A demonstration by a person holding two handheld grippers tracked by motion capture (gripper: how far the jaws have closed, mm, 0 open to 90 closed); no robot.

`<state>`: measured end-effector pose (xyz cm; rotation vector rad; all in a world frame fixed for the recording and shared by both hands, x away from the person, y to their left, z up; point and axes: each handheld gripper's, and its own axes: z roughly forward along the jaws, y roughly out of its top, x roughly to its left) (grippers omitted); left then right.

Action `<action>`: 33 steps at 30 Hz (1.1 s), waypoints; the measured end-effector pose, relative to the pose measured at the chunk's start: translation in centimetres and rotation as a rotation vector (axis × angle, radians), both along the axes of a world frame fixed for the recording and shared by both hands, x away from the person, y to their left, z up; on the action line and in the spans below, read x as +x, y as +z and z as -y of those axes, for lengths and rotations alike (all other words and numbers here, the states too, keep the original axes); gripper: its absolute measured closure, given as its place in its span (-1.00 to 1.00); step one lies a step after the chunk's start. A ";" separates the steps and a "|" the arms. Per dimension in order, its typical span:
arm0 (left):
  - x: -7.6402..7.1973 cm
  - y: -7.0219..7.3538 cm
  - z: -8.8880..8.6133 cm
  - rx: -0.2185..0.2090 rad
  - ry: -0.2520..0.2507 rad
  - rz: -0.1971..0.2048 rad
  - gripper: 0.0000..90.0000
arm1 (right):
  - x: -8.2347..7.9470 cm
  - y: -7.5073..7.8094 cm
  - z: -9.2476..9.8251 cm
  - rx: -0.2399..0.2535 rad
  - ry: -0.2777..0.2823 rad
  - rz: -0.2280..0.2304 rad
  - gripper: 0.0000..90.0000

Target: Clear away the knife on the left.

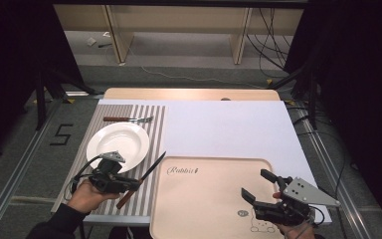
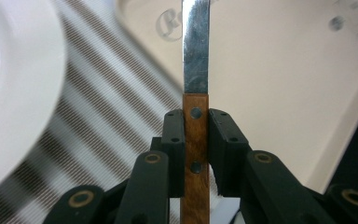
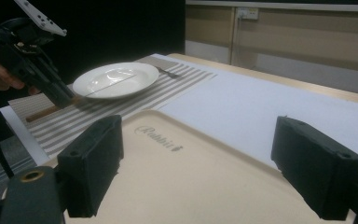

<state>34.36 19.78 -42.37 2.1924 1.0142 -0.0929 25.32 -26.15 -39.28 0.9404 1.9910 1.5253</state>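
A knife with a brown wooden handle [image 2: 196, 154] and a steel blade [image 2: 196, 46] stands between the jaws of my left gripper [image 2: 196, 121], which is shut on the handle. From above, the left gripper [image 1: 135, 184] holds the knife [image 1: 151, 167] over the right edge of a striped placemat [image 1: 151, 129], the blade pointing toward the tray's far left corner. A white plate [image 1: 118, 144] lies on the placemat just beyond it. My right gripper [image 1: 254, 182] hovers open over the beige tray [image 1: 204, 209], its pads [image 3: 93, 163] wide apart with nothing between them.
A fork [image 1: 129, 119] with a brown handle lies on the placemat behind the plate. A white sheet [image 1: 229, 129] covers the tabletop beyond the tray. The table's left edge is close to the left hand; dark stands and cables flank the table.
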 end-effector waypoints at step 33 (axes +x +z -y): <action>-0.9 -0.8 7.3 -0.053 -0.117 -0.065 0.71 | 0.0 0.0 0.0 0.001 0.000 -0.001 -0.61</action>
